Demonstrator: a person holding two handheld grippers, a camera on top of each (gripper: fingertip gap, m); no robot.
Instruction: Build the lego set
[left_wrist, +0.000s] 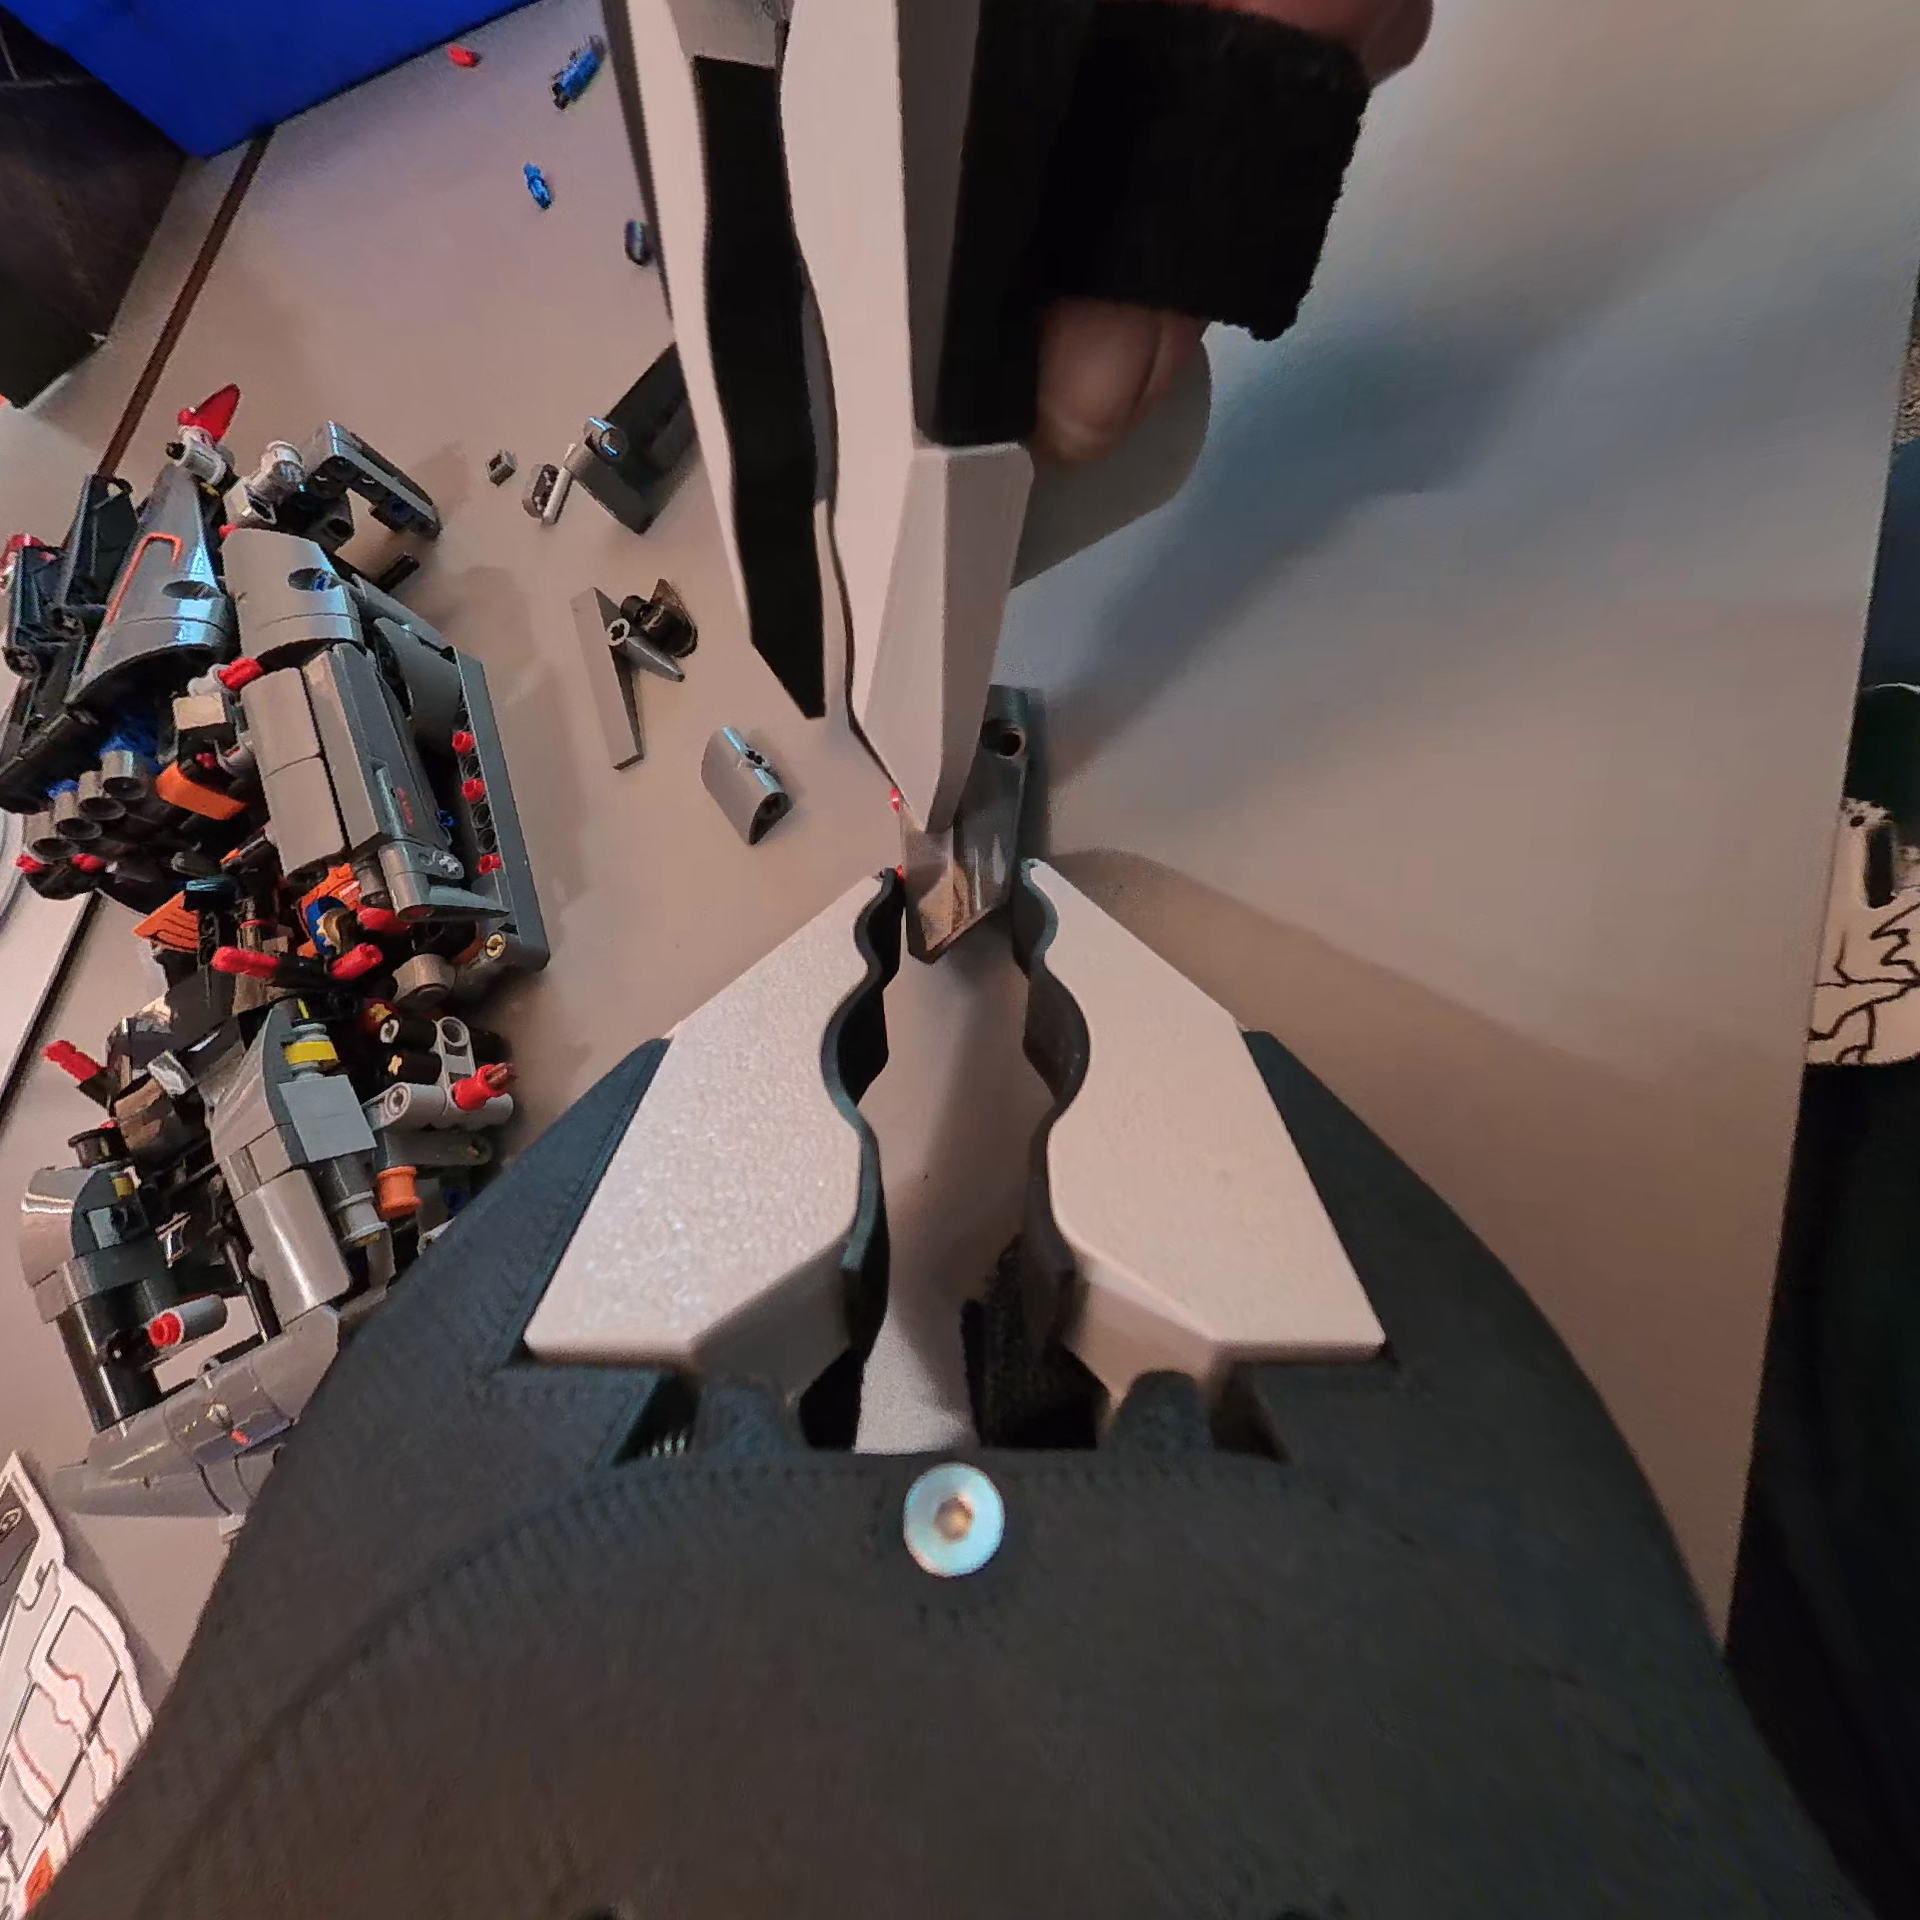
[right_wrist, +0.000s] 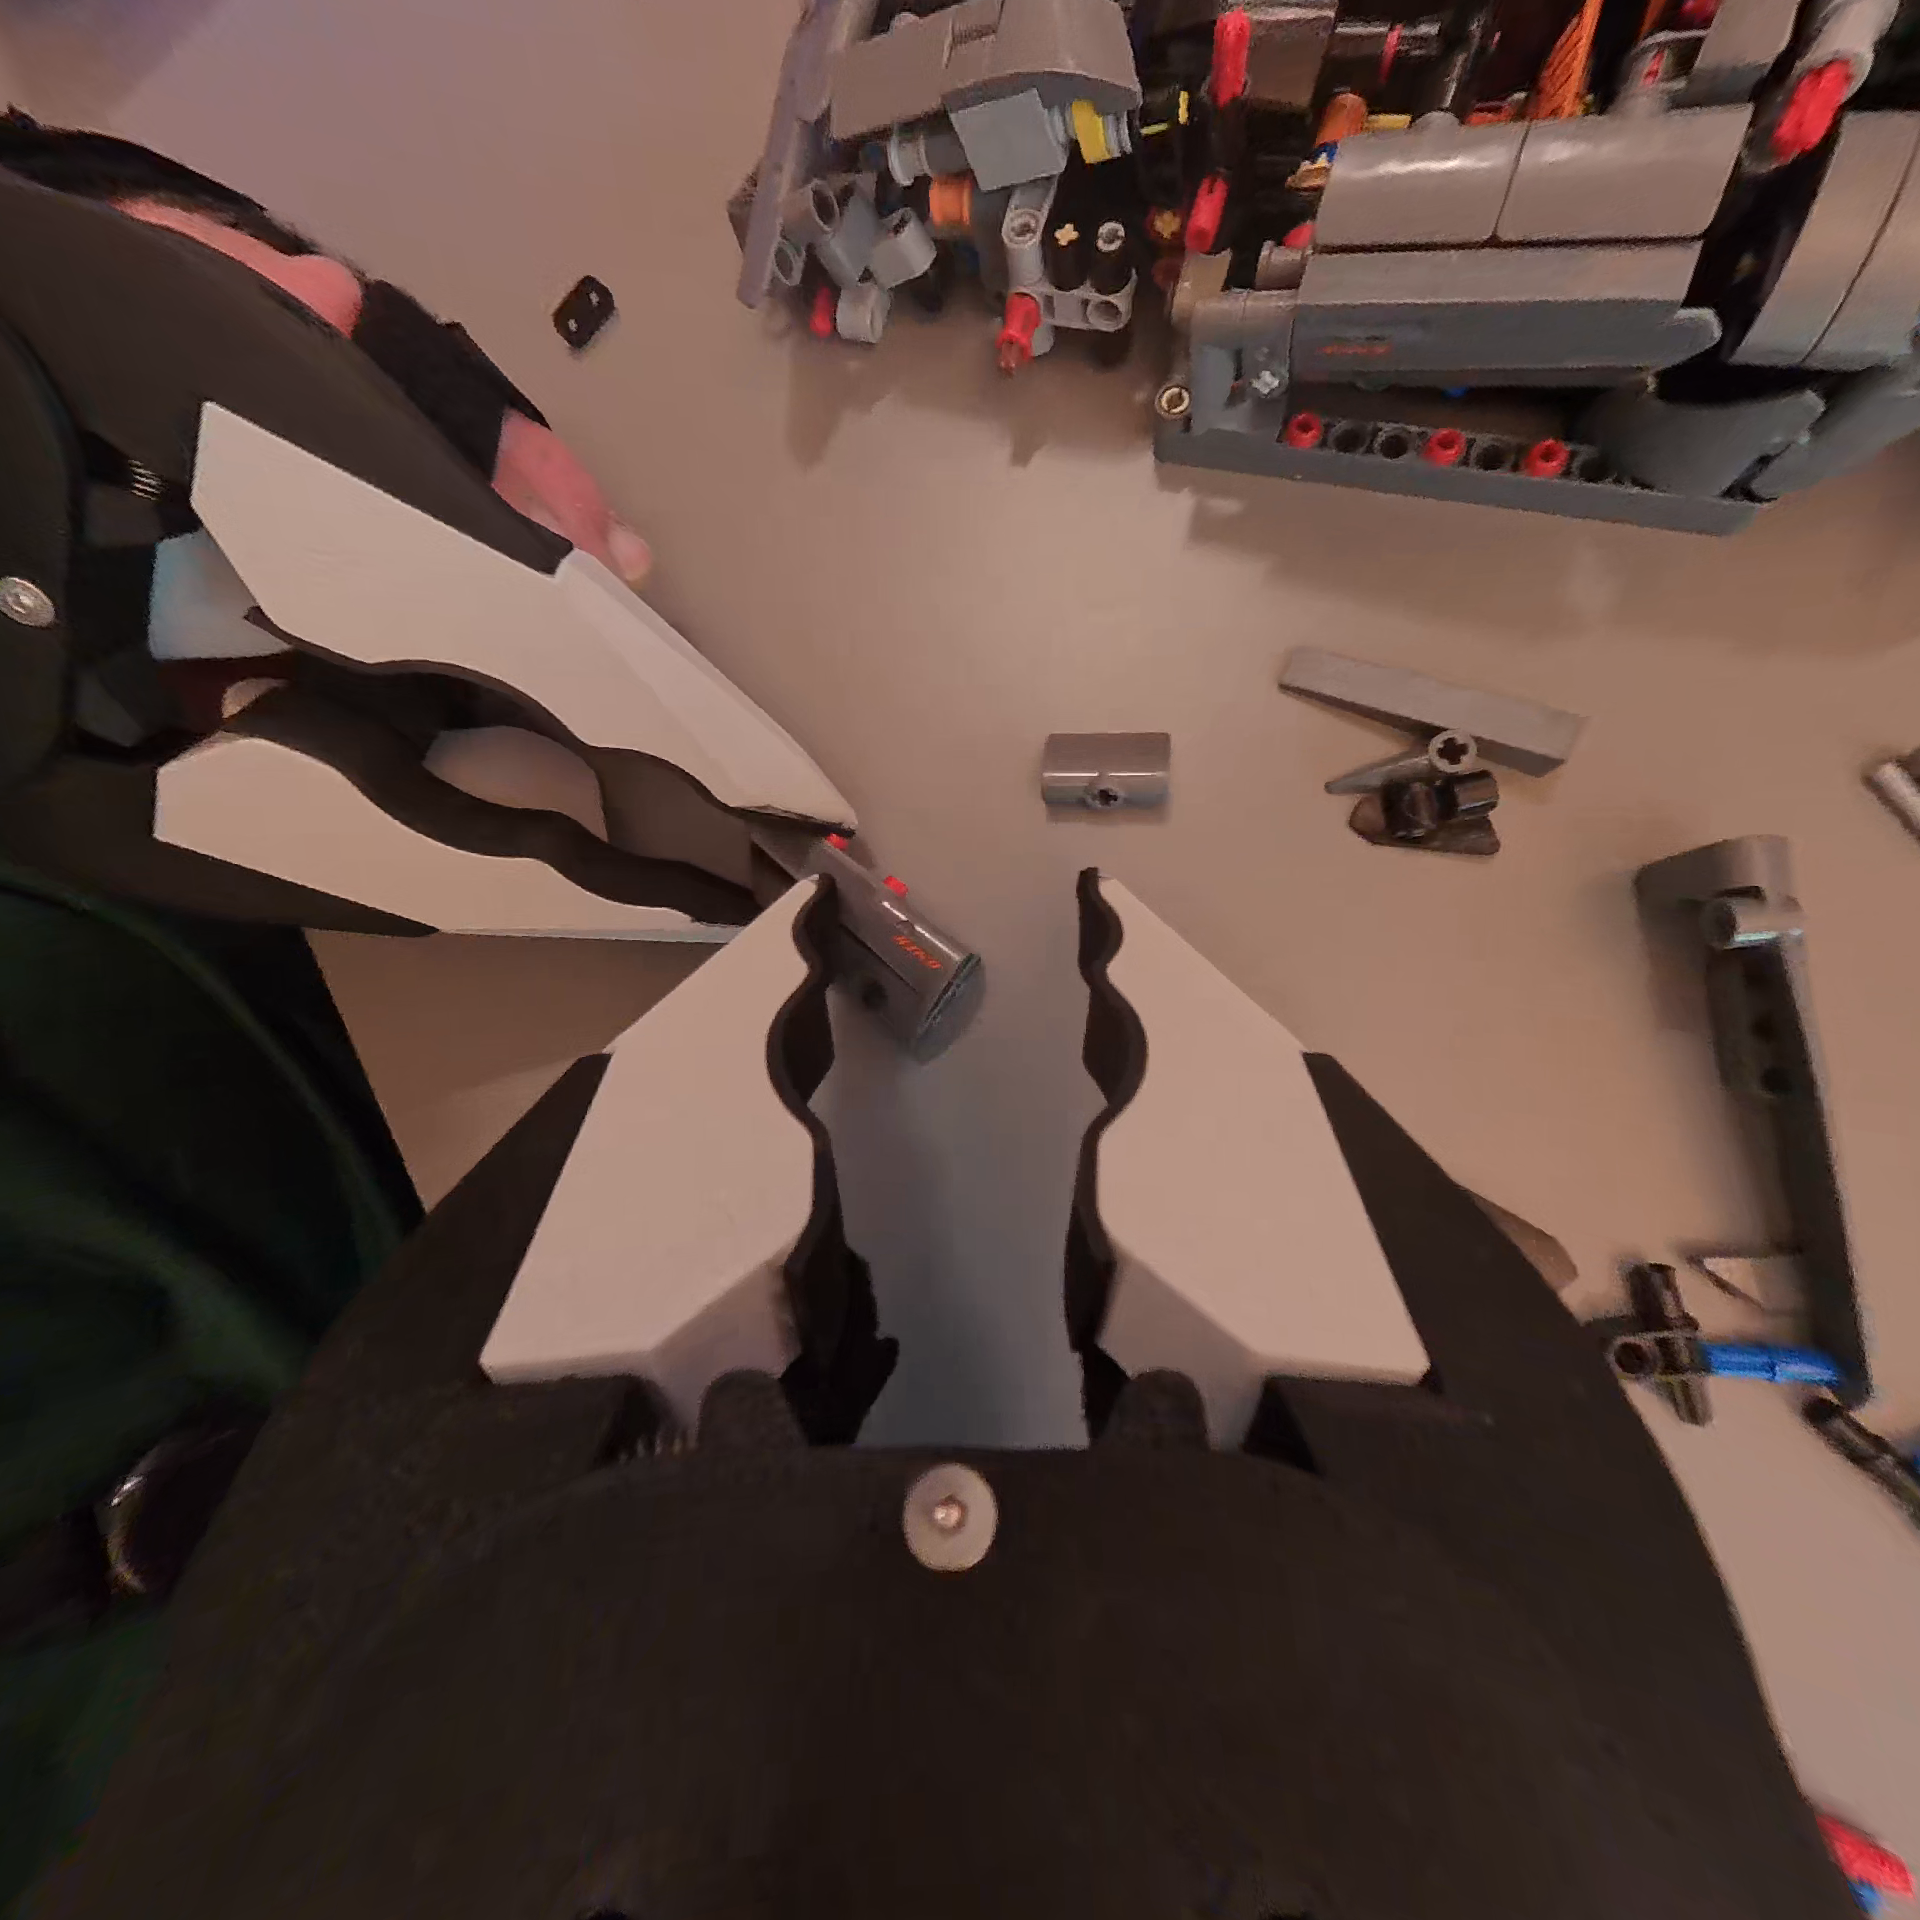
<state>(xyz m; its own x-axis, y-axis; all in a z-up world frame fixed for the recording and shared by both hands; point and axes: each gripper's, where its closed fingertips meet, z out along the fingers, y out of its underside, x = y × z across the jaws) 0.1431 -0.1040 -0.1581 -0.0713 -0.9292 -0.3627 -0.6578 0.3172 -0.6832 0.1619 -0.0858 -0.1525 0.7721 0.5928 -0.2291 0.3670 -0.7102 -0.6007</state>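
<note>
1. Status of the build: the lego model (left_wrist: 343, 769) is partly assembled. It lies on the surface (right_wrist: 935, 520) as a large grey, black and orange body with many red pins exposed. I judge the bulk of the work done, but the set is not finished.

2. Parts not yet fitted: a small grey curved piece (right_wrist: 1107, 769), a grey wedge with a black part (right_wrist: 1434, 727), a long dark beam (right_wrist: 1766, 1039) and a blue pin (right_wrist: 1756, 1361) lie loose on the surface, well apart from the model. More small pieces lie near a blue bin (left_wrist: 260, 52).

3. Part in hand: a dark grey panel piece (right_wrist: 914, 966) with small red pins is held above the surface, away from the model.

4. Left gripper (left_wrist: 956, 883): my fingers are clamped on one end of this panel piece, as the right wrist view shows most clearly.

5. Right gripper (right_wrist: 951, 894): my fingers stand apart and hold nothing. One finger rests against the free end of the panel piece.

6. Remaining work, as I judge it: seat the panel piece on the model, then fit the loose pieces 1 at a time.
</note>
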